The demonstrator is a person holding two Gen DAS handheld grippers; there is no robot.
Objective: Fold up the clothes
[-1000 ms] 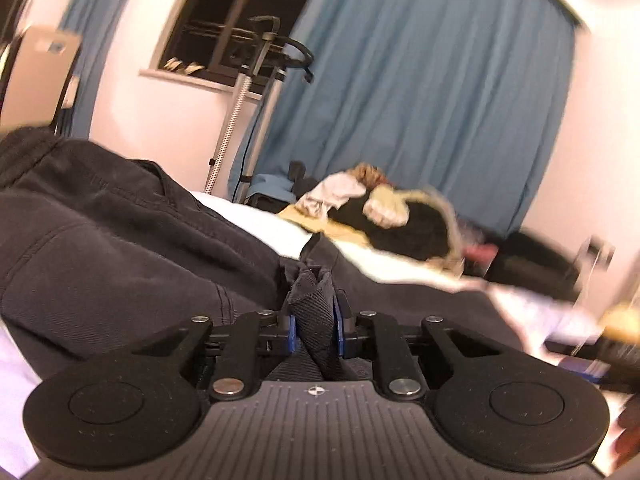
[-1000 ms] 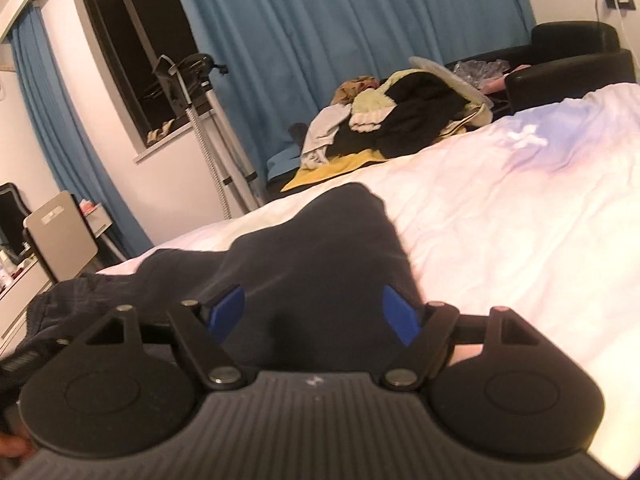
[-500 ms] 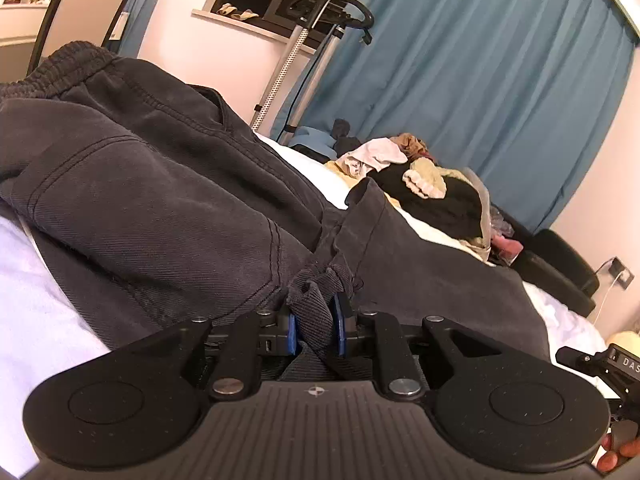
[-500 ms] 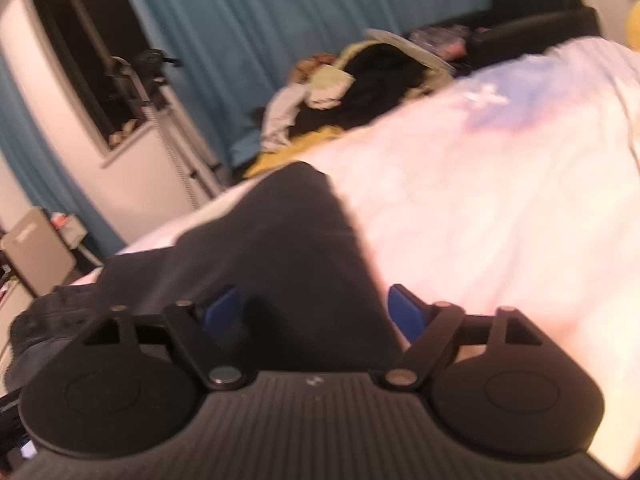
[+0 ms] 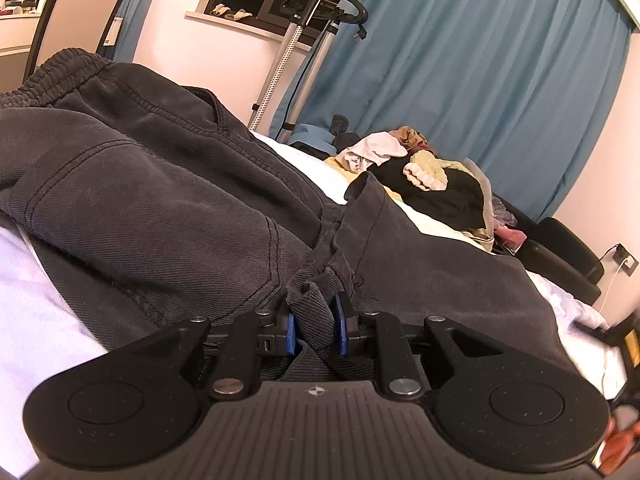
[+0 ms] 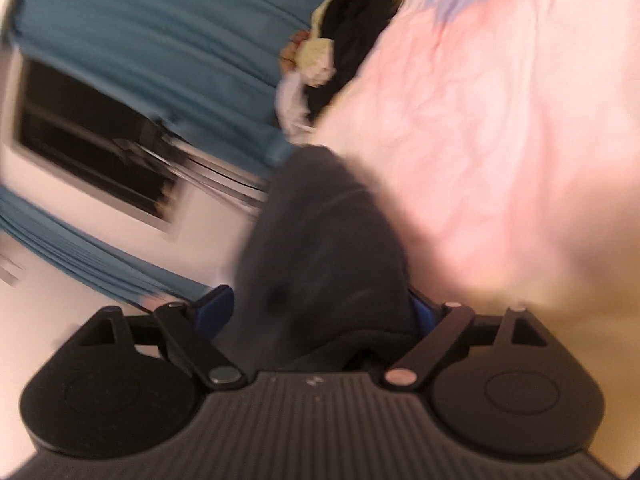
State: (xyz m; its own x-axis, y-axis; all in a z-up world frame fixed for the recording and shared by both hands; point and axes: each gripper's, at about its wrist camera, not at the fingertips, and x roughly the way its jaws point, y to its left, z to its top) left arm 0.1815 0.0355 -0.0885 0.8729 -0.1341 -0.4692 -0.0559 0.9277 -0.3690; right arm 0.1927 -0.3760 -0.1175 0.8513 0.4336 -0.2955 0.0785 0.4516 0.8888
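Note:
Dark grey trousers [image 5: 160,200] lie spread over the white bed sheet [image 5: 32,300], waistband at the far left. My left gripper [image 5: 316,320] is shut on a bunched fold of the trousers near the crotch seam, with cloth pinched between the blue pads. In the blurred, tilted right wrist view, one trouser leg [image 6: 320,240] runs between the fingers of my right gripper [image 6: 324,308]. Its jaws are opening and stand wide, with the cloth lying loose between them.
A pile of mixed clothes [image 5: 420,176] sits at the far end of the bed, in front of blue curtains. A garment steamer stand [image 5: 308,40] and a chair [image 5: 80,12] are to the left, a black sofa [image 5: 560,248] to the right. Bare sheet [image 6: 500,120] spreads right of the trouser leg.
The right gripper has rolled hard to one side and sunk toward the trouser leg, its jaws spreading wider. The left gripper keeps its pinch and has tipped a little, showing more of the trousers.

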